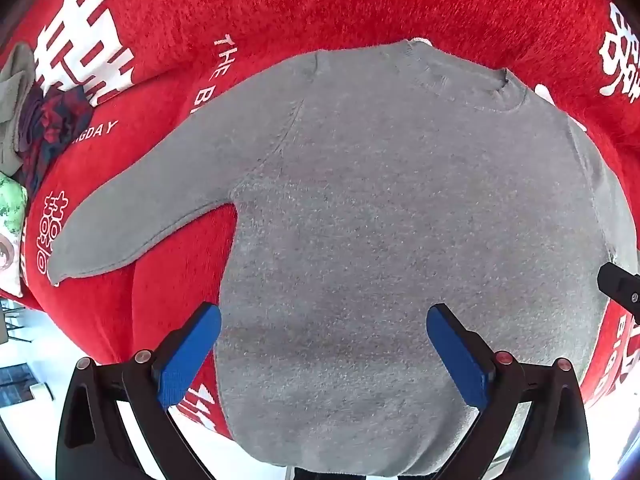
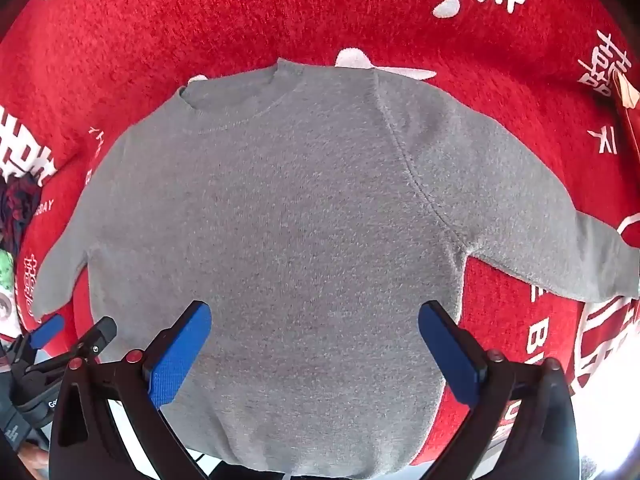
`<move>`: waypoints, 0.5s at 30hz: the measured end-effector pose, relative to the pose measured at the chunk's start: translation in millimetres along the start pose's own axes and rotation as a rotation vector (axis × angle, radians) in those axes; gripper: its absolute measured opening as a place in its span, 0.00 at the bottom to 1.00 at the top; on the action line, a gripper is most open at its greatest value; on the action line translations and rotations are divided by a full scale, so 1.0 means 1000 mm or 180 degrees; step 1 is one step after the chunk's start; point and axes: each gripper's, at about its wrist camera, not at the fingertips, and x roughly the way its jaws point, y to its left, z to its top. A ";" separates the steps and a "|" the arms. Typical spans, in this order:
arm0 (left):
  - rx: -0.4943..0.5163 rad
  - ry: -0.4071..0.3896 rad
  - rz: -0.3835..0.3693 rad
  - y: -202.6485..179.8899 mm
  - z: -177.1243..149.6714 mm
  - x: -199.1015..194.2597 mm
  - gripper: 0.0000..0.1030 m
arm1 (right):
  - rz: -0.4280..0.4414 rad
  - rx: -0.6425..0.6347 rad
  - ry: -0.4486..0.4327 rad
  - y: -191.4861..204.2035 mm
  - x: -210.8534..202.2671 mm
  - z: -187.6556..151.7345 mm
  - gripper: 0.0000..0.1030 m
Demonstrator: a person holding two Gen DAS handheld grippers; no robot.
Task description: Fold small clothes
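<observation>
A small grey sweater (image 1: 380, 220) lies flat on a red blanket (image 1: 280, 8), neck at the far side, sleeves spread out to both sides. It also shows in the right wrist view (image 2: 280, 220). My left gripper (image 1: 324, 344) is open and empty, hovering over the sweater's lower left part. My right gripper (image 2: 316, 344) is open and empty over the lower middle of the sweater. The left sleeve (image 1: 132, 216) points to the near left; the right sleeve (image 2: 560, 240) points right. The left gripper's tip (image 2: 52, 332) shows in the right wrist view, and part of the right gripper (image 1: 620, 288) in the left wrist view.
A pile of other clothes (image 1: 44, 120), grey, dark red-patterned and green, lies at the blanket's left edge. The red blanket (image 2: 160, 20) has white lettering. Its near edge hangs over a bright floor (image 1: 48, 352) below the sweater's hem.
</observation>
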 end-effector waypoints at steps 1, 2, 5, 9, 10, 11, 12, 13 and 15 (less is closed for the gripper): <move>0.0001 0.0000 0.0001 0.000 0.000 0.000 1.00 | 0.0006 0.0013 0.0004 -0.001 -0.001 0.001 1.00; 0.0001 0.0000 0.0003 0.000 0.000 0.000 1.00 | 0.0012 0.0030 0.0009 -0.001 -0.002 0.002 1.00; 0.0000 0.0001 0.0007 0.001 -0.001 0.000 1.00 | -0.0018 0.0036 0.0011 -0.003 -0.002 0.004 1.00; 0.0002 0.0005 0.0017 0.004 -0.001 0.000 1.00 | -0.0015 0.0011 -0.0004 0.001 -0.002 0.000 1.00; 0.0001 0.0009 0.0018 0.006 -0.001 0.001 1.00 | -0.0001 0.0007 -0.0009 -0.001 -0.002 0.002 1.00; -0.0001 0.0014 0.0016 0.006 -0.001 0.001 1.00 | -0.0005 0.0004 -0.0013 -0.001 -0.002 0.002 1.00; -0.0004 0.0025 0.0011 0.007 -0.001 0.002 1.00 | -0.0009 -0.0001 -0.0009 -0.001 -0.002 0.003 1.00; -0.0007 0.0041 0.0011 0.008 -0.001 0.003 1.00 | -0.0015 -0.0006 -0.0006 -0.001 -0.002 0.003 1.00; -0.0010 0.0051 0.0016 0.010 -0.001 0.004 1.00 | -0.0025 -0.0012 -0.0001 0.000 -0.001 0.003 1.00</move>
